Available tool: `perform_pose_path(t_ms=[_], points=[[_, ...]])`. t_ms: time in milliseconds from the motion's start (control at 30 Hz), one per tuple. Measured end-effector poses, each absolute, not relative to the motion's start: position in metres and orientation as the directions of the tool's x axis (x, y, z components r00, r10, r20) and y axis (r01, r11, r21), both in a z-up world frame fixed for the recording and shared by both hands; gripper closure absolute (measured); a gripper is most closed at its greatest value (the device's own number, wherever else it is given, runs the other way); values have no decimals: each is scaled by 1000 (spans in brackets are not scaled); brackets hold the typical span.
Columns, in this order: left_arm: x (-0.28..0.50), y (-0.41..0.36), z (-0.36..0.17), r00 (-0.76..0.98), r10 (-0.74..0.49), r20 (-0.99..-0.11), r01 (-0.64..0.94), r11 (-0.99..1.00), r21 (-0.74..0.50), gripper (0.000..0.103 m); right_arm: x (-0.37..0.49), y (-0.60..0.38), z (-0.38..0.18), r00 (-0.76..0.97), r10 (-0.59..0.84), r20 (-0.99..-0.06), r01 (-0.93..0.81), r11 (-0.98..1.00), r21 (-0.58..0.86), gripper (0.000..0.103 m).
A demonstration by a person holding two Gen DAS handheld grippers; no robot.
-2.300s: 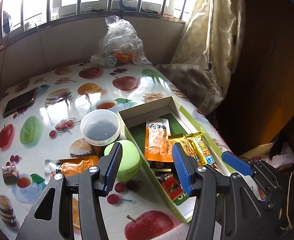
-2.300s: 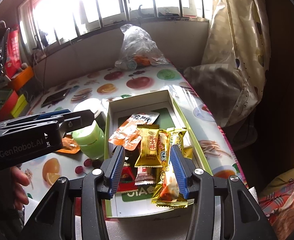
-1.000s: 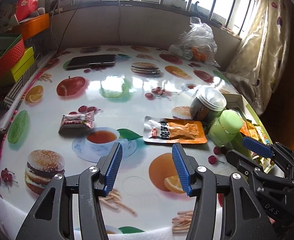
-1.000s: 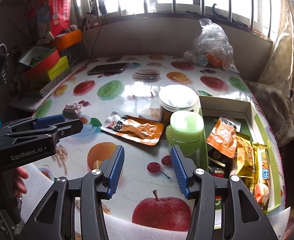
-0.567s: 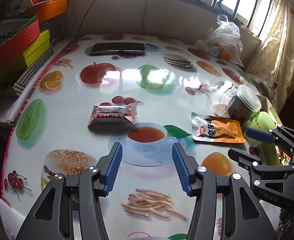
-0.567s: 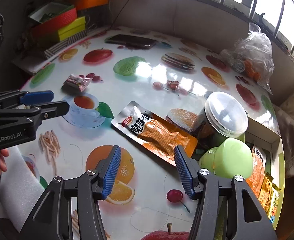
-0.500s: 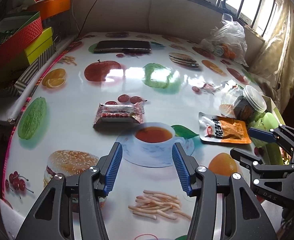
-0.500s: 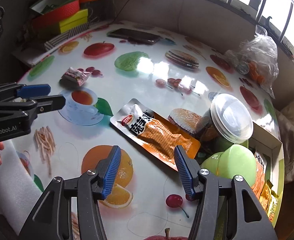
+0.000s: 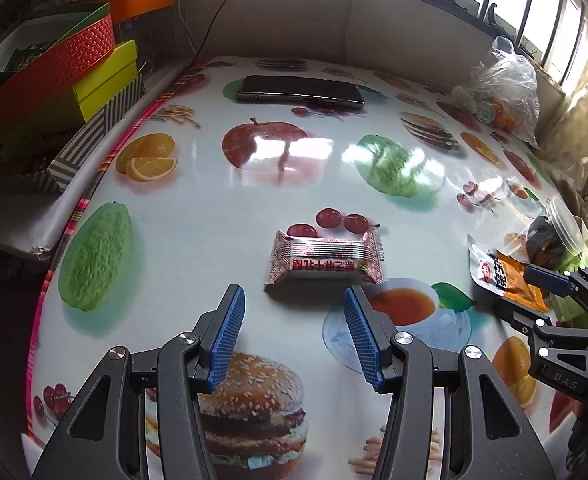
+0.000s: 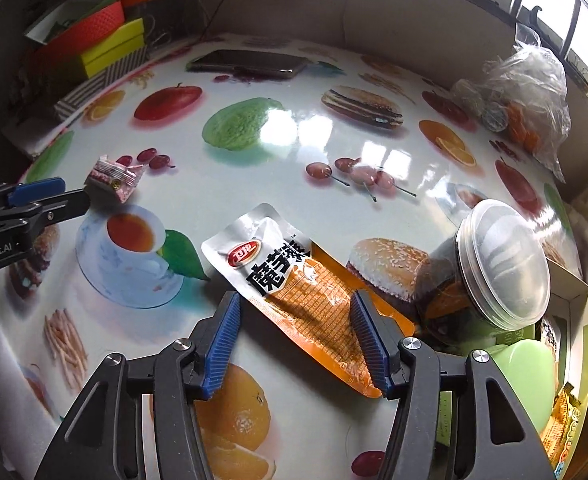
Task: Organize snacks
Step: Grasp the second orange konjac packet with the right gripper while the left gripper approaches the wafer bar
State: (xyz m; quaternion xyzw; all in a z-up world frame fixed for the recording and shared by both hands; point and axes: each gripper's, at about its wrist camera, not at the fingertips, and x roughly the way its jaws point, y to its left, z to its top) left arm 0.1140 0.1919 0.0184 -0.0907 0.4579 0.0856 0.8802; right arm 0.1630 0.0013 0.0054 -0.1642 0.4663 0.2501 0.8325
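A red and white wrapped snack [image 9: 326,262] lies flat on the fruit-print table, just beyond the tips of my left gripper [image 9: 293,300], which is open with nothing between its blue pads. It shows small in the right wrist view as the wrapped snack [image 10: 114,178], next to the left gripper [image 10: 74,196]. An orange and silver pouch [image 10: 294,280] lies slantwise under my right gripper [image 10: 295,304]. Its jaws are opening and straddle the pouch's orange end without pressing on it. The left wrist view has the pouch [image 9: 498,276] and the right gripper [image 9: 522,290] at the right edge.
A clear-lidded jar [image 10: 502,264] and a green round container [image 10: 526,376] stand beside the open snack box [image 10: 570,288] at the right. At the back are a phone [image 9: 300,89] and a plastic bag [image 9: 506,92]. Stacked boxes [image 9: 74,76] border the left edge.
Both grippers swung left from the snack box and sank toward the table. The left came up to the wrapped snack. The right came over the pouch and its jaws widened.
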Motion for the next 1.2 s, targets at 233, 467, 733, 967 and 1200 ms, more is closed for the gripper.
perform_pose_path(t_ms=[233,467,733,967,1200], points=[[125,199,26,589,91,-803,-207,978,-41,50,152,8,14,378,345,-859,-624,781,39,46],[140,206,24,587,76,-806,-218,974,-67,50,170,2,18,421,345,-839,-583,812,41,44],[141,203,18,571,39,-820,-184,980,-81,50,187,7,4,380,339,-861,-581,811,64,42],[130,187,9,526,27,-850,-139,989,-54,50,186,13,0,377,315,-871,-602,798,29,40],[125,192,21,560,48,-827,-131,991,-32,50,181,11,2,401,308,-863,-582,813,19,54]])
